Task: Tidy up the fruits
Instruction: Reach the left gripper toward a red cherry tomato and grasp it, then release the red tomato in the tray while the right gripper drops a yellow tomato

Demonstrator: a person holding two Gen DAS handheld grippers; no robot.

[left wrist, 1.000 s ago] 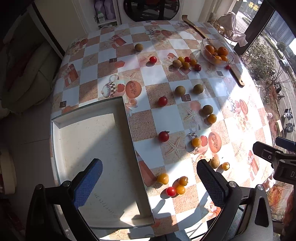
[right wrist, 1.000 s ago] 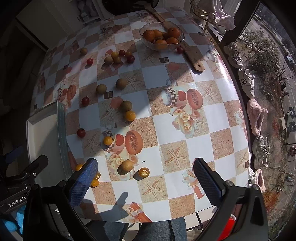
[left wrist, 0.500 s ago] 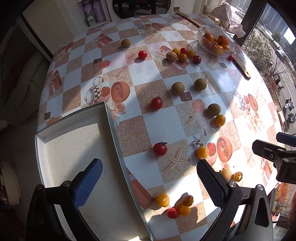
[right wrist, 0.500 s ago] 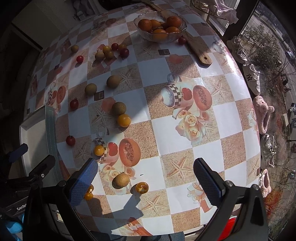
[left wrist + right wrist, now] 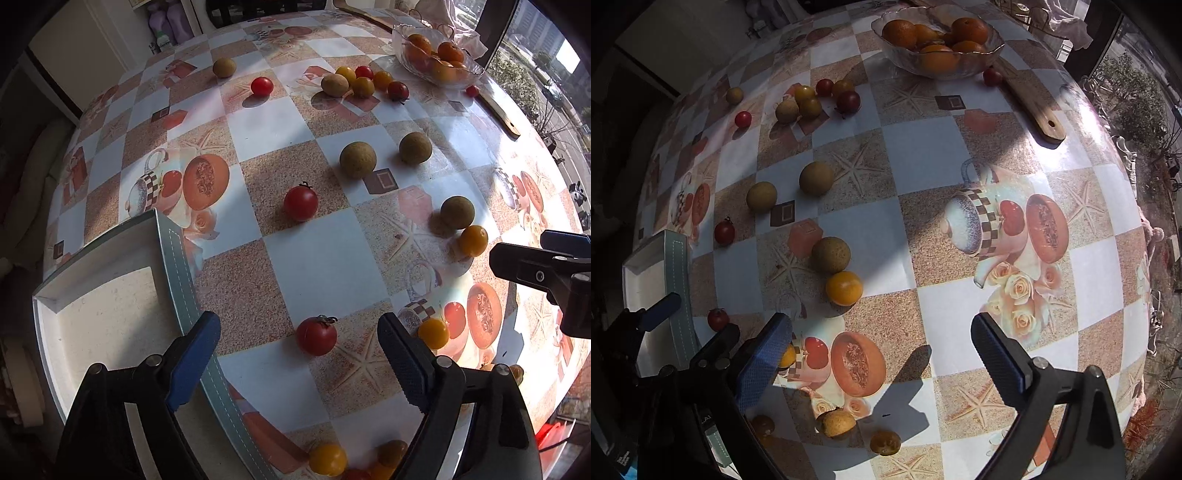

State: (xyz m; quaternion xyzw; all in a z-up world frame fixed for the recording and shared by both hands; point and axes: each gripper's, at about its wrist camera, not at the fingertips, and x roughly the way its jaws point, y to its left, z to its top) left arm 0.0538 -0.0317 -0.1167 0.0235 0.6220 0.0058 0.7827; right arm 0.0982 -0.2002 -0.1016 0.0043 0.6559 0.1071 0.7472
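Fruits scattered loose on checkered table [image 5: 288, 273]; red tomato [image 5: 316, 336] between left gripper [image 5: 299, 347] jaws, closing, no contact; right gripper [image 5: 882, 350] wide, closing, nothing between; tray [image 5: 110, 295] left edge.

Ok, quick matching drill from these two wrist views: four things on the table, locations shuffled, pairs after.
Things:
1. oranges
2. red tomato
3. tray
4. wooden board

Places:
A. between the left gripper's fingers, untouched
B. in the glass bowl
C. empty, at the table's left edge
D. under and beside the bowl

Pairs: 1-B, 2-A, 3-C, 4-D
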